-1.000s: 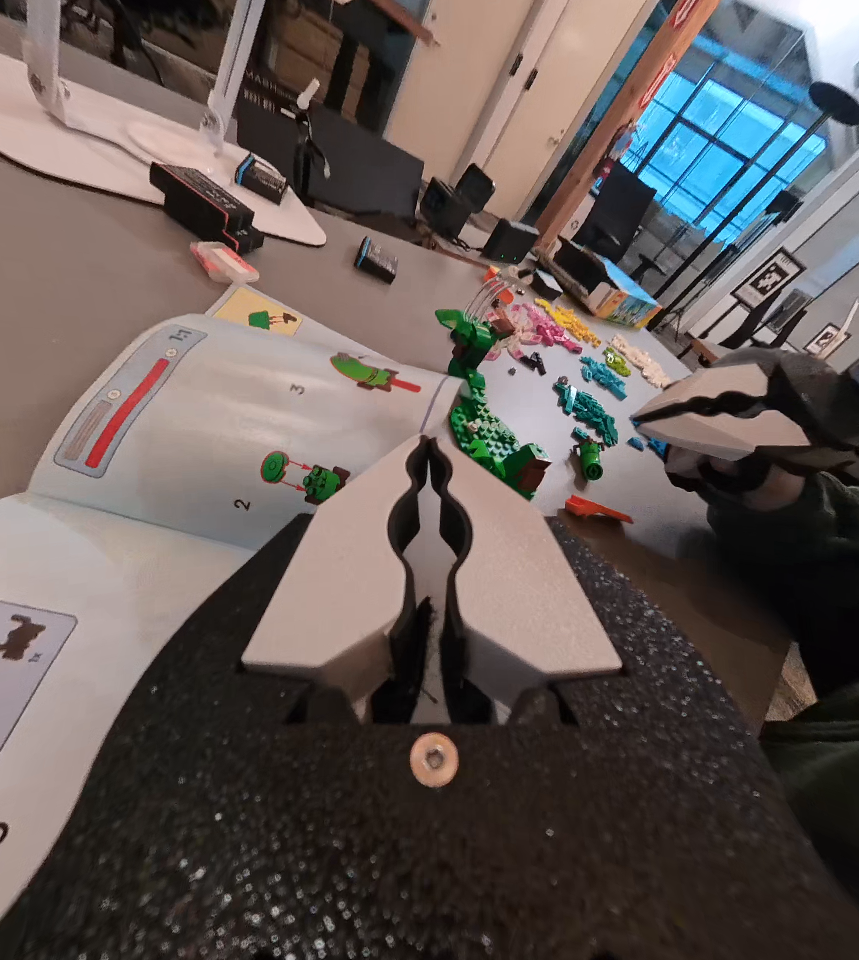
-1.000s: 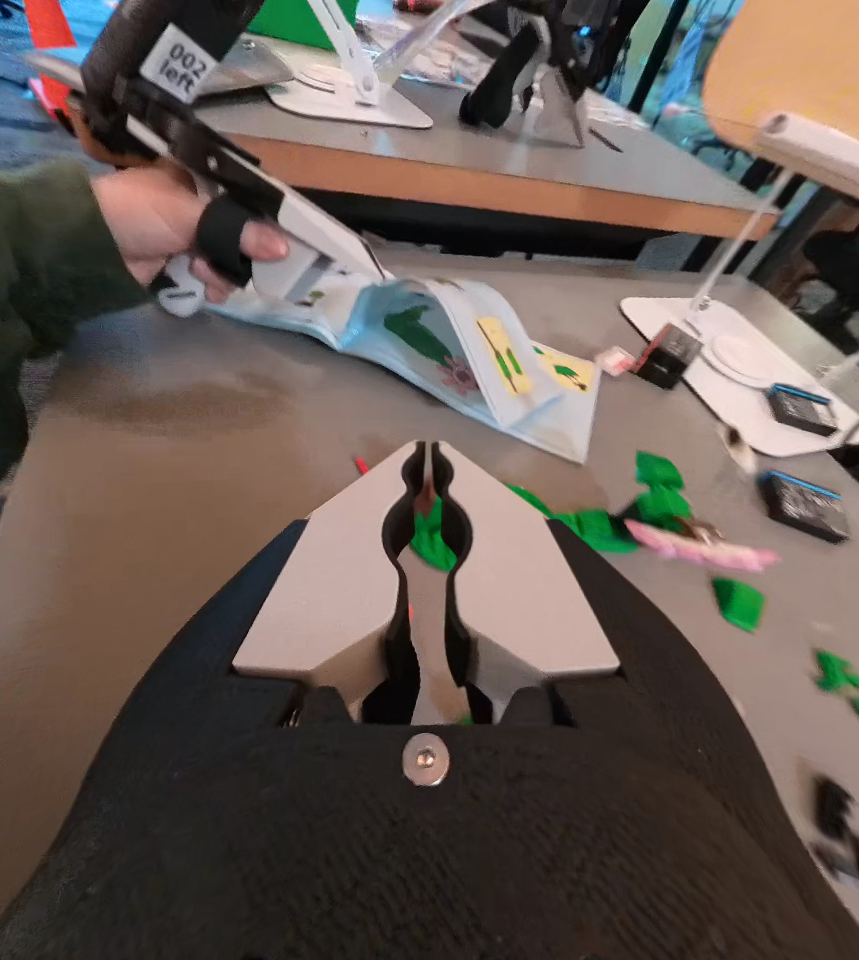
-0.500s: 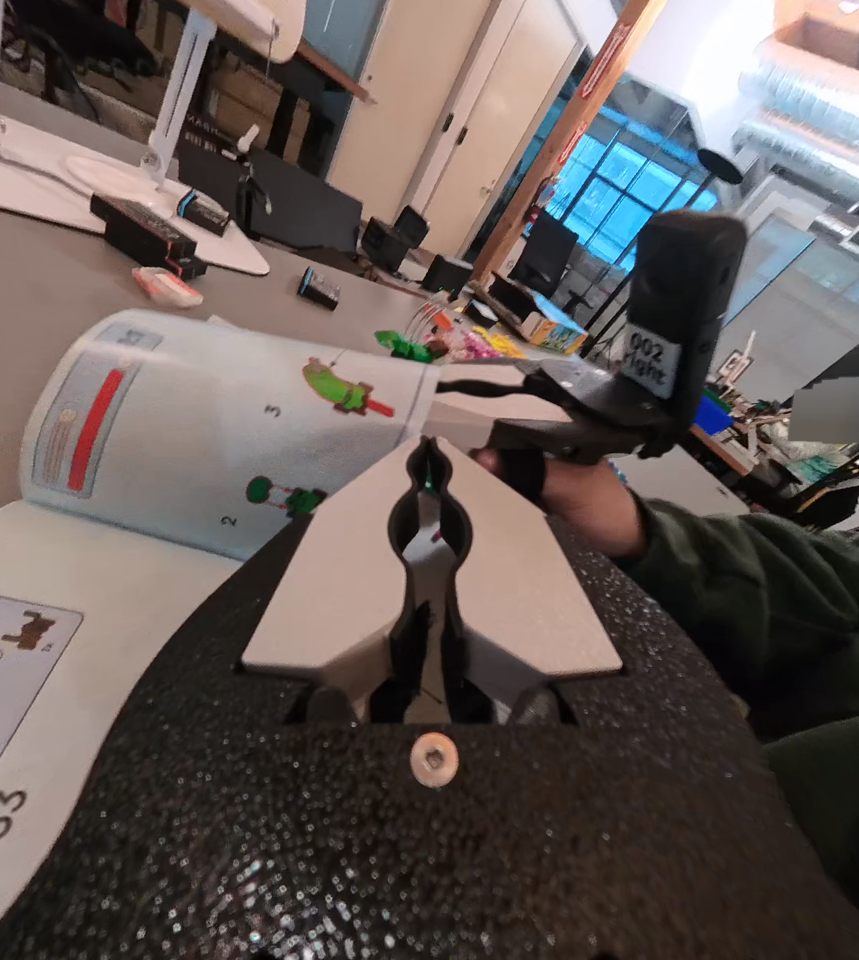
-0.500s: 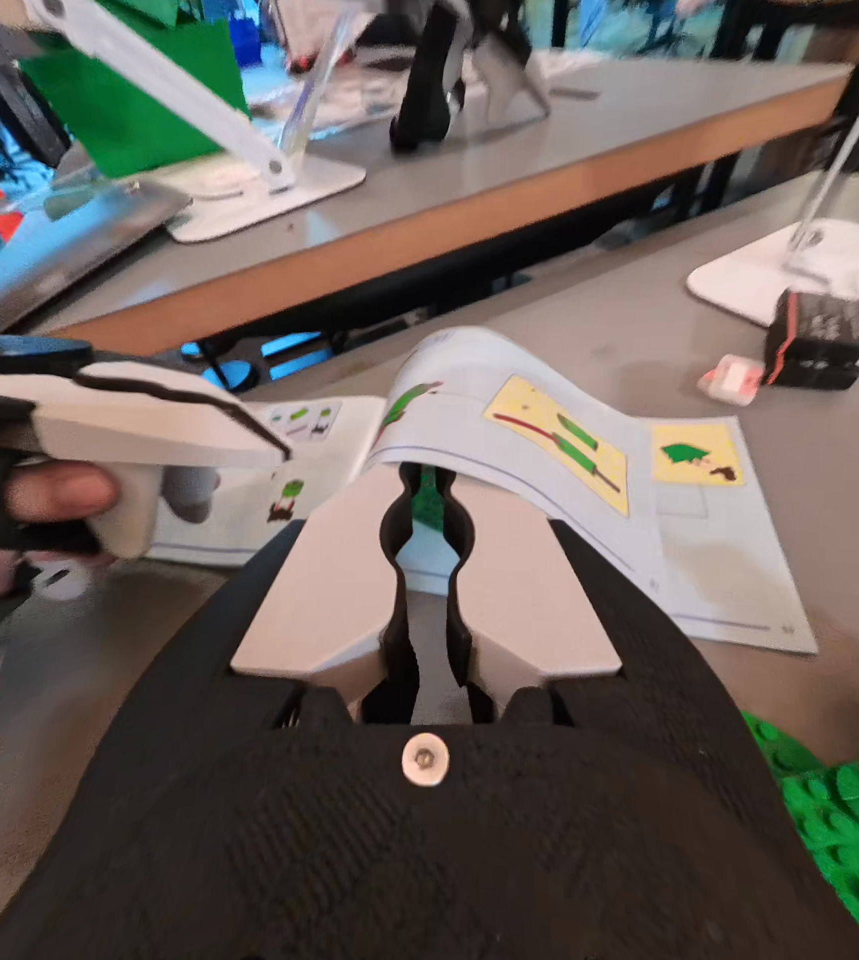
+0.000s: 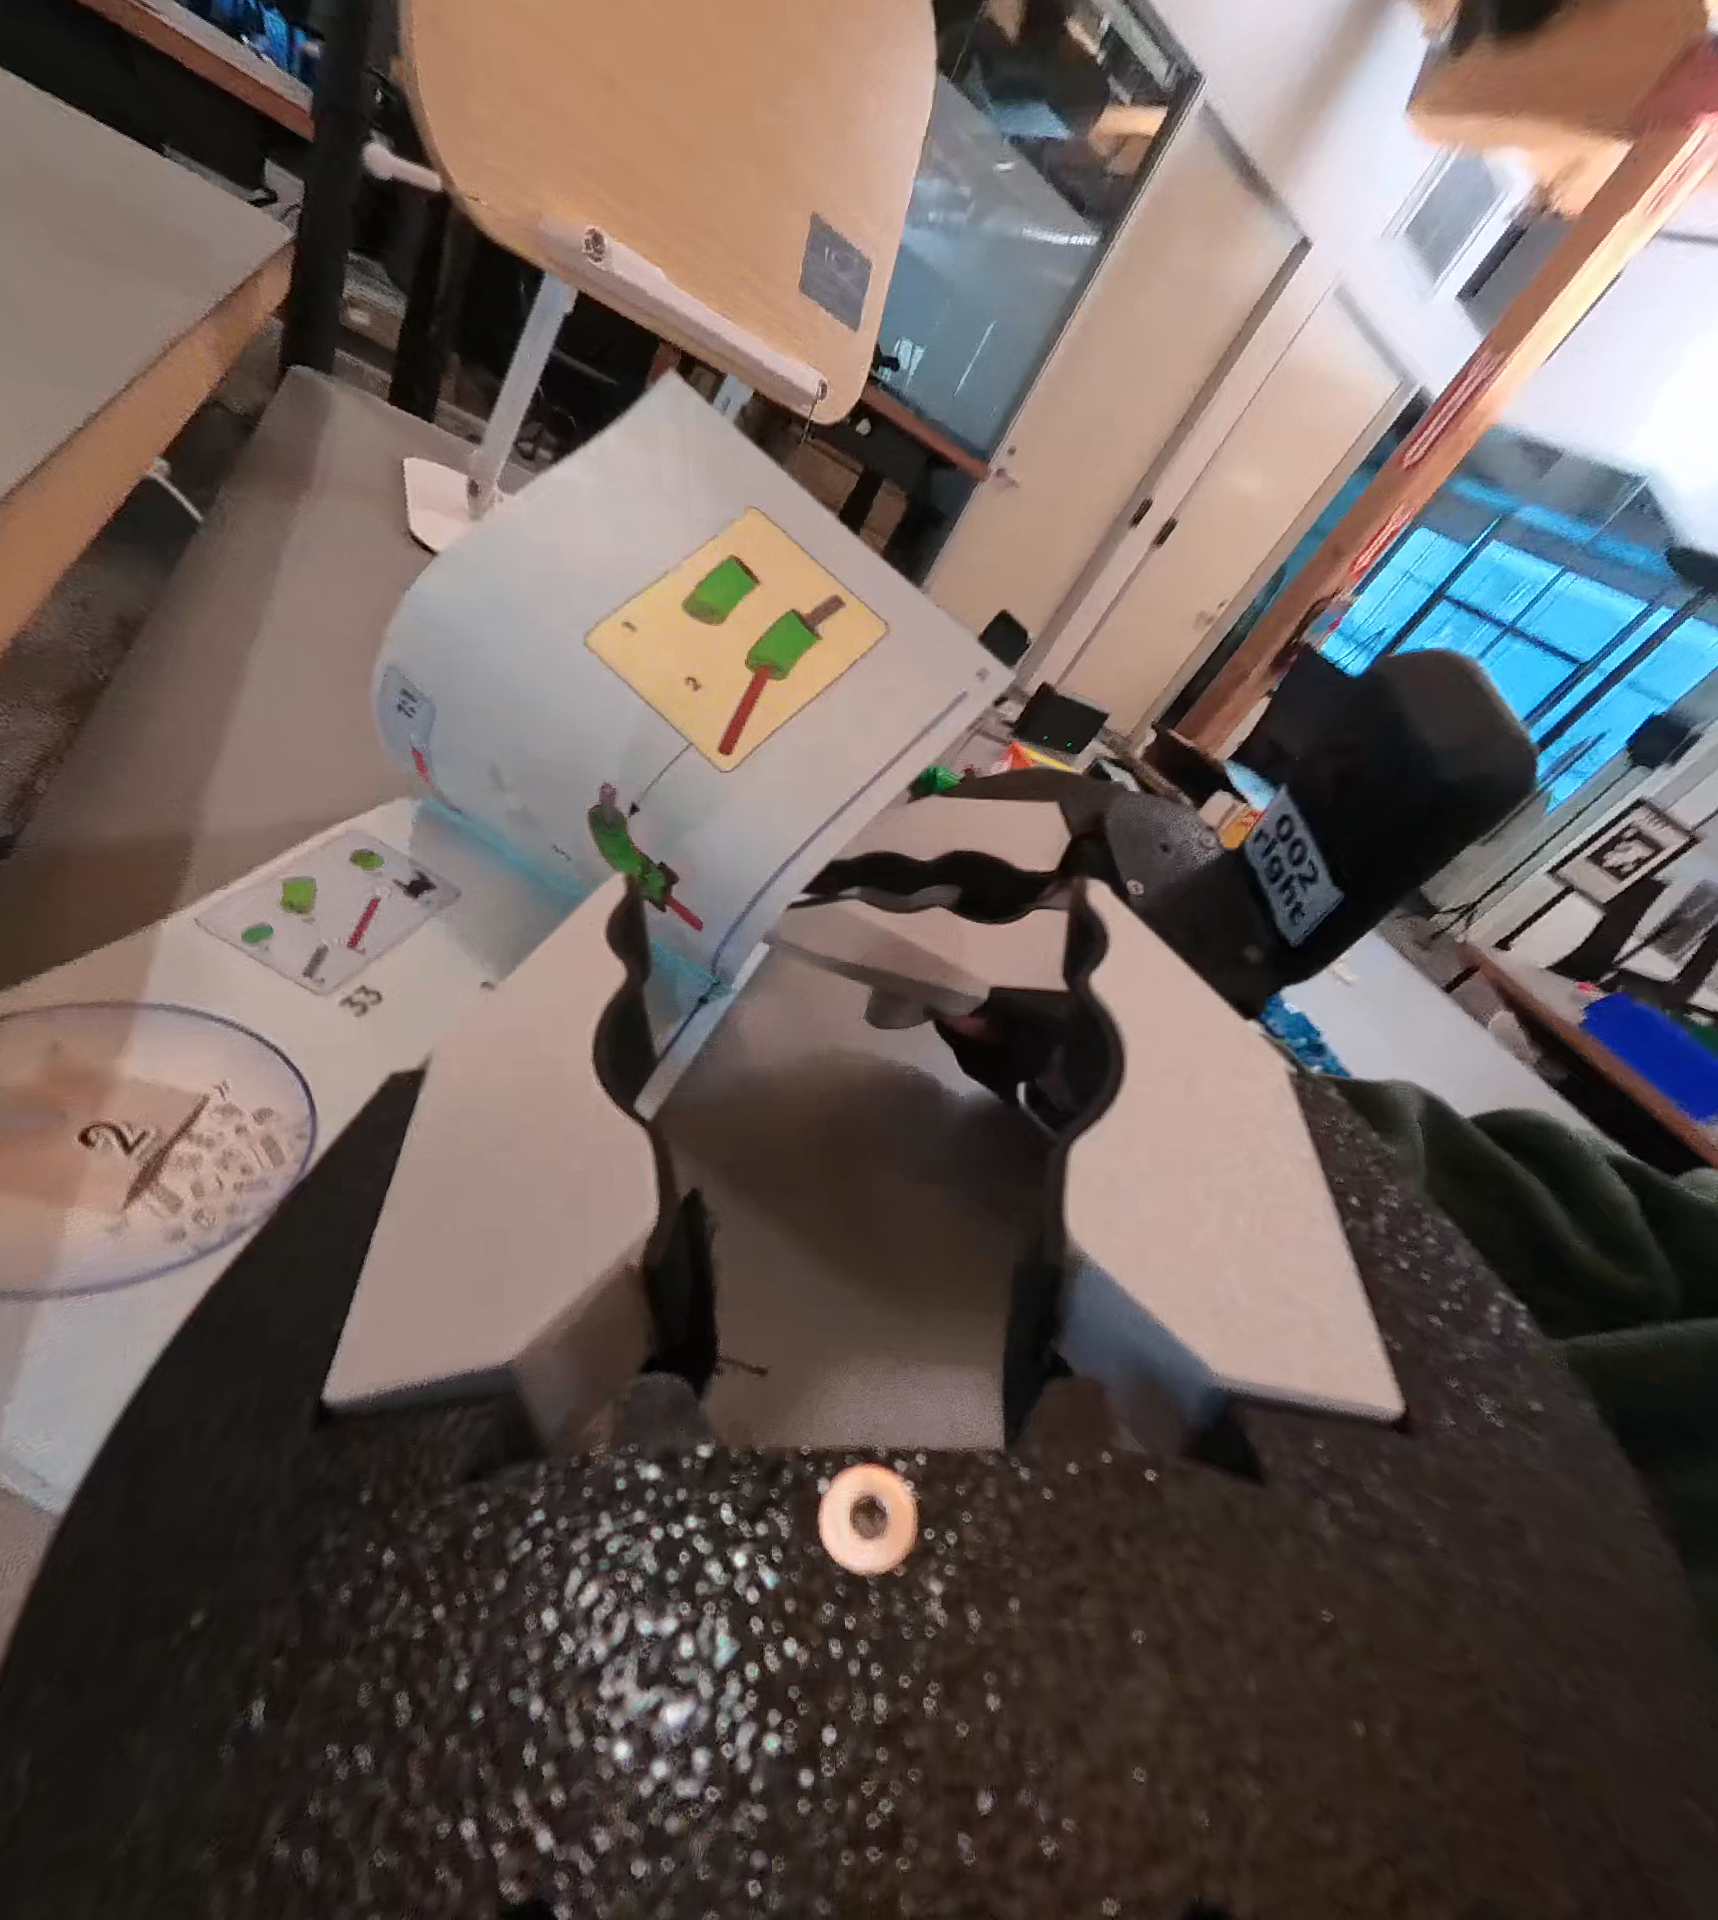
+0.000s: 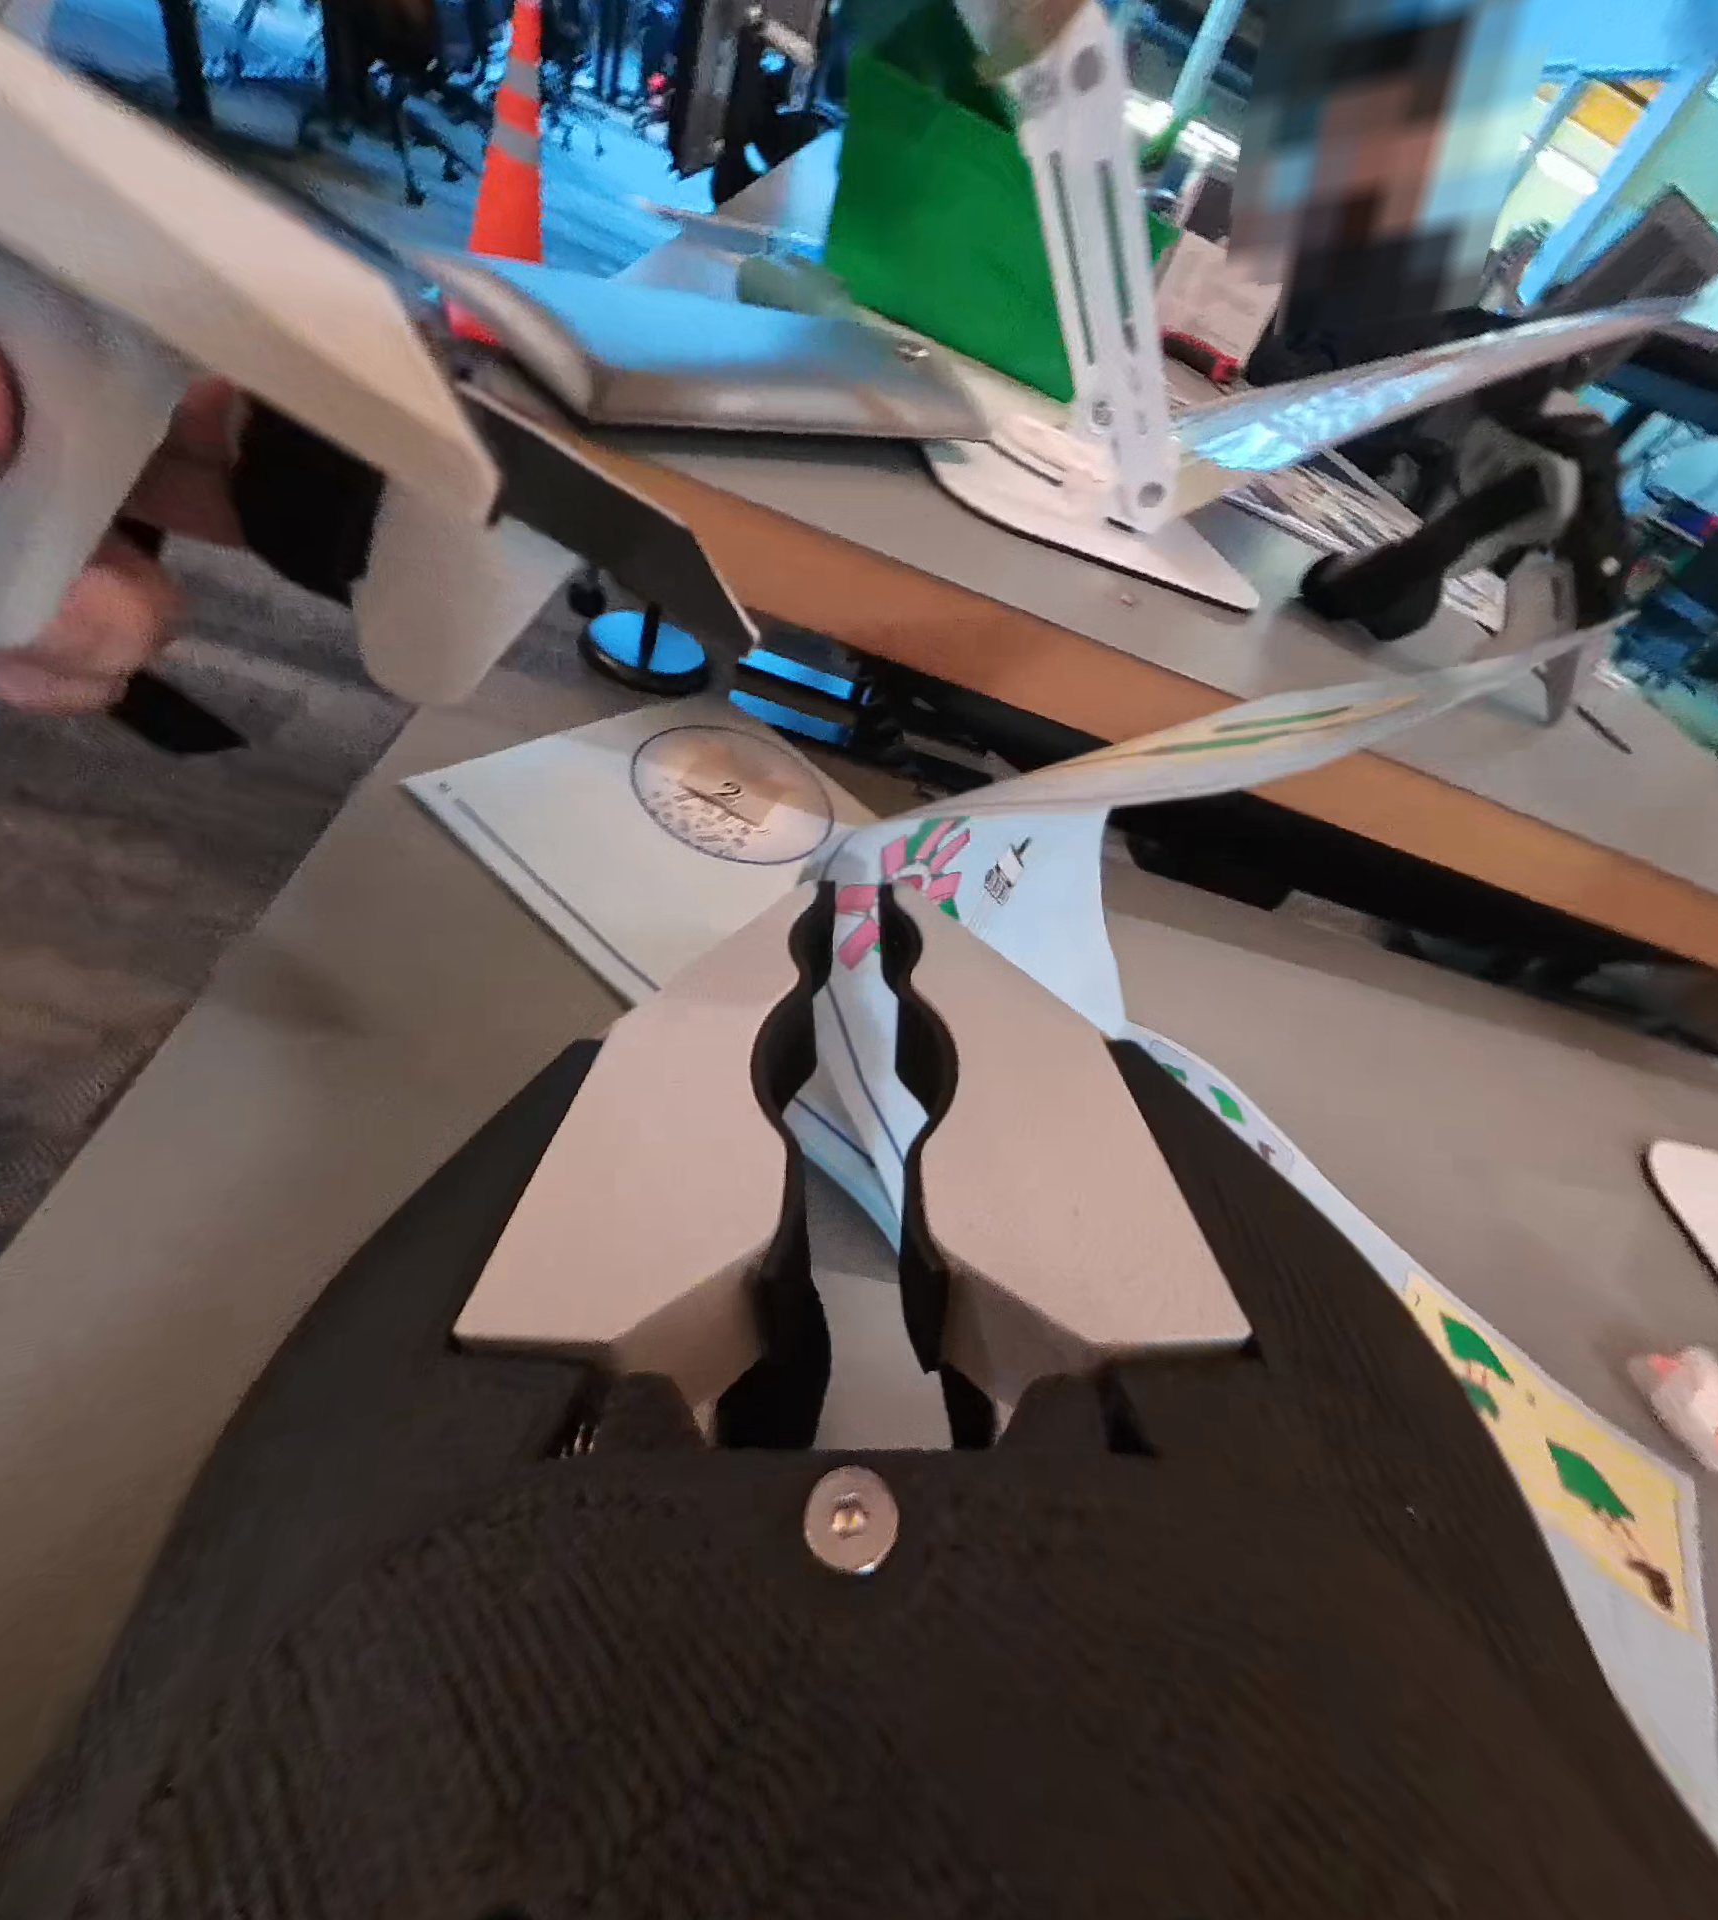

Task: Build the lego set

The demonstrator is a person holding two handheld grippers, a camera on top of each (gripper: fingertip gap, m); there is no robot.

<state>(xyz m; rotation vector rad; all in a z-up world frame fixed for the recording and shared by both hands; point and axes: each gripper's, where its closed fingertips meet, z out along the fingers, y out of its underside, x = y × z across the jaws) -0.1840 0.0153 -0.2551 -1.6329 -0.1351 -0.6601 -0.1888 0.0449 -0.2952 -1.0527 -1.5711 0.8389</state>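
Instruction booklet lying open on the grey counter, one leaf lifted and curling in mid-turn. The right gripper has its jaws nearly together, a narrow gap showing between them; the raised page edge runs through that gap, but whether the page is truly pinched cannot be told. The left gripper stands wide open and holds nothing, just short of the curling leaf, with the other gripper's fingers beyond it. No loose bricks can be picked out with certainty in either view; a small green shape shows beyond the page, too small to identify.

Judged step: turning to the next building page. To do it well, the page is best carried over in an arc about the spine, keeping the pull light so the paper does not crease or tear, while the open gripper presses the flat left-hand leaf down so the booklet does not slide.

Edges and room: the flat leaf lies close to the near counter edge, so a drag toward that side risks pushing it off. A lamp base stands behind the booklet, and a small pink-and-white item lies just beside its far corner; the counter left of the booklet looks open
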